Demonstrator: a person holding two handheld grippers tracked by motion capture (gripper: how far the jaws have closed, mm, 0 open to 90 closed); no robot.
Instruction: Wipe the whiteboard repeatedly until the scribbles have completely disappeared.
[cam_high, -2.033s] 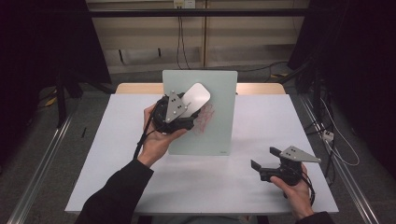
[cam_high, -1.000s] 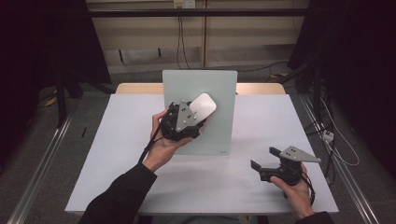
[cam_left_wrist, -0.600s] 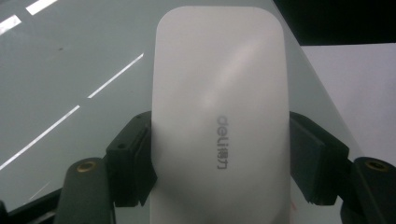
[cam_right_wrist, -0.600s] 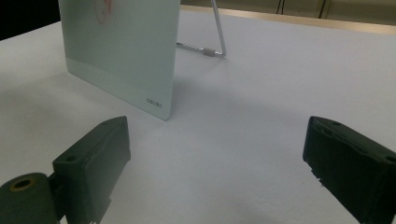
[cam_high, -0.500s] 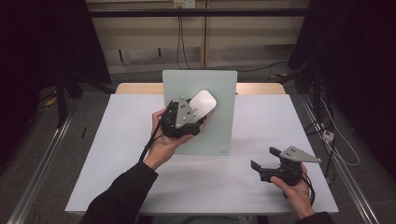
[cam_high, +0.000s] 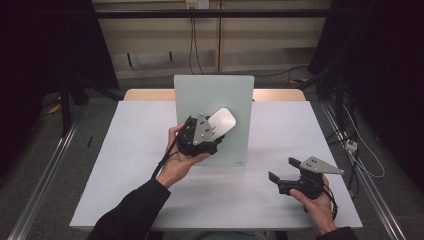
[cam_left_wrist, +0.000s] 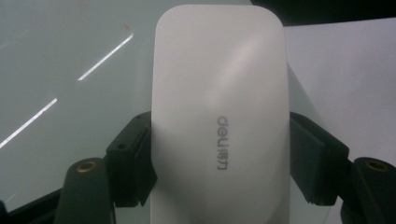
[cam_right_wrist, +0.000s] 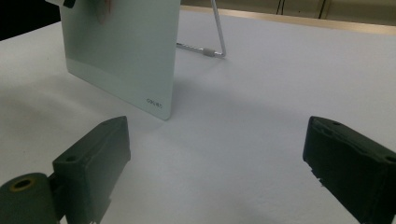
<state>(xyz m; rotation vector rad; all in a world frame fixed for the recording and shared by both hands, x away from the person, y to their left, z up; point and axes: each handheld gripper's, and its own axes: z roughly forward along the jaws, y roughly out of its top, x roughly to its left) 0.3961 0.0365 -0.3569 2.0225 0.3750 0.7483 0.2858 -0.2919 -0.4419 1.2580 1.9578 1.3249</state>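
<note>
While the left claw (cam_high: 212, 131) gripped the eraser (cam_high: 220, 120) against the board (cam_high: 235, 90), flat, even pressure suited wiping — right claw (cam_high: 286, 172) open.

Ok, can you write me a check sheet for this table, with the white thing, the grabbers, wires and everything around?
Surface: white table, bare apart from the job's things.
Job's things: white eraser-like block printed "deli", held against a pale glass board that leans on a wire stand.
Clutter: nothing seen.
Grippers: left gripper shut on the block, jaws pressing both of its sides; right gripper open, empty, low over the table near its right front.
Cables: a black cable trails from the left gripper; wires hang on the back wall.
Surroundings: dark curtains at both sides, grey floor, metal rails.
</note>
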